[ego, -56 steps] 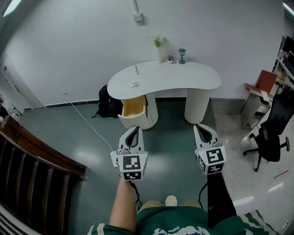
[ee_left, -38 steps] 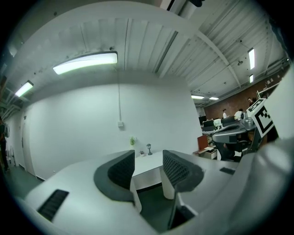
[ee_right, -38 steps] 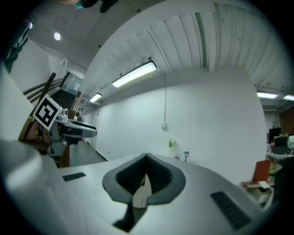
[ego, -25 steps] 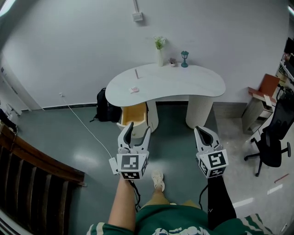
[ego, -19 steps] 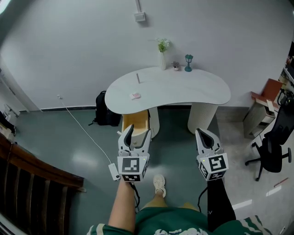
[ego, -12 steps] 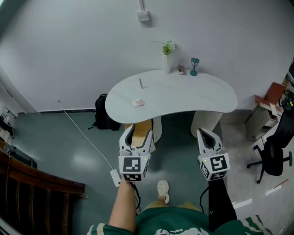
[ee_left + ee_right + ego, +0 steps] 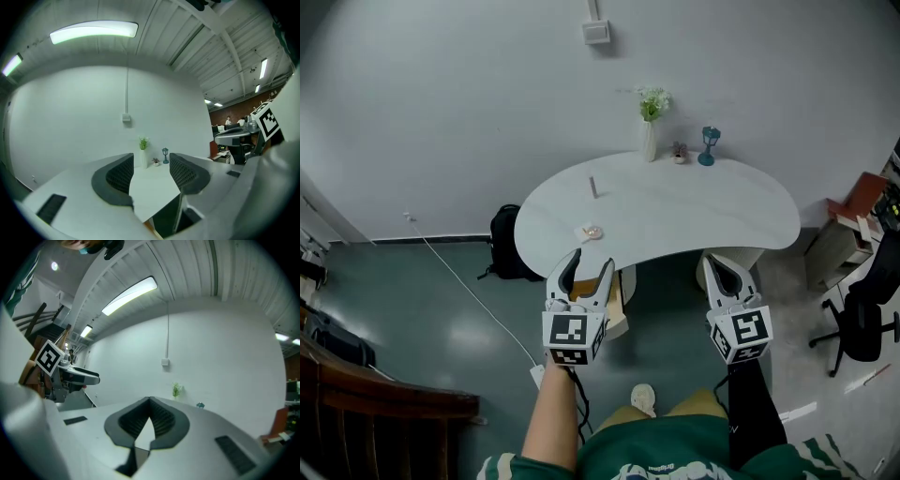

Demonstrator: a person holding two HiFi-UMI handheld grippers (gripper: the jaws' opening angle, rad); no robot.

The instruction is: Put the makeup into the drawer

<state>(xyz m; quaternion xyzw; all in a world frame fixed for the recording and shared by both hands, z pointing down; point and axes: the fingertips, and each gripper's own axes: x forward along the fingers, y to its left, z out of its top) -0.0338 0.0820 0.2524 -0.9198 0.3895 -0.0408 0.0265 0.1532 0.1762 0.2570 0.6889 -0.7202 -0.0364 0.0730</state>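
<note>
You hold both arms out in front of you, side by side, each claw pointing level at the desk (image 7: 694, 211). Your left claw (image 7: 589, 266) has its jaws spread, with nothing between them but a view of the desk top. Your right claw (image 7: 718, 270) has its jaws pressed together at the tips and carries nothing. Your left forearm is bare; your right is in a dark sleeve.

The pink makeup piece (image 7: 592, 231) lies on the desk near its left front edge, just beyond your left claw and apart from it. It is too small to tell which way it points. A slim stick (image 7: 592, 187) lies further back on the desk, its long axis running away from you towards the wall.

The drawer (image 7: 619, 314) stands pulled out under the desk's left end, partly hidden behind your left claw.

Along the desk's back edge stand a vase of flowers (image 7: 651, 131), a small pot (image 7: 679, 152) and a teal lamp (image 7: 708, 145), well apart from the makeup. A black bag (image 7: 502, 246) sits on the floor left of the desk, and a white cable (image 7: 459, 281) trails across the floor.
</note>
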